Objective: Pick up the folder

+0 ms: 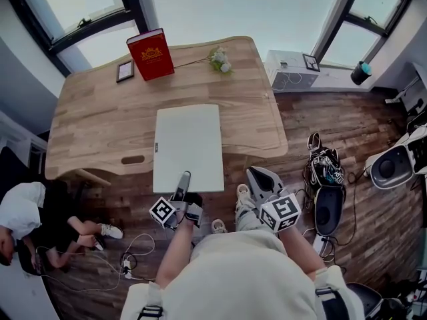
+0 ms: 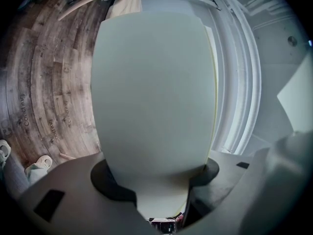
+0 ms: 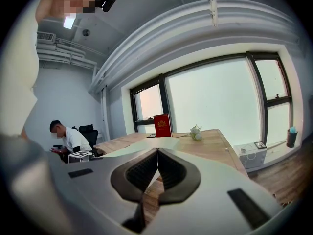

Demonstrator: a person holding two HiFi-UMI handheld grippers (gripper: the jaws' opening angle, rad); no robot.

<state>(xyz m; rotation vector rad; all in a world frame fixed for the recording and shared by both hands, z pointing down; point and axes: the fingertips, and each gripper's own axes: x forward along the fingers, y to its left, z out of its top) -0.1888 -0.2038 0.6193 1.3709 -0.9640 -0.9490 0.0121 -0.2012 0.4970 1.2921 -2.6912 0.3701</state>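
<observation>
The folder (image 1: 189,145) is a pale, flat rectangle lying on the wooden table (image 1: 93,125), with its near end past the table's front edge. My left gripper (image 1: 183,179) is shut on the middle of that near edge. In the left gripper view the folder (image 2: 154,92) fills the middle and runs down between the jaws of the left gripper (image 2: 156,180), with wood floor showing beneath on the left. My right gripper (image 1: 259,177) hovers just right of the folder's near corner. Its jaws are shut and hold nothing (image 3: 157,153).
A red book (image 1: 151,54) stands at the table's far edge, with a small picture frame (image 1: 125,71) on its left and a flower sprig (image 1: 219,59) on its right. A person (image 1: 27,225) sits at lower left. Cables and a bag (image 1: 325,169) lie on the floor.
</observation>
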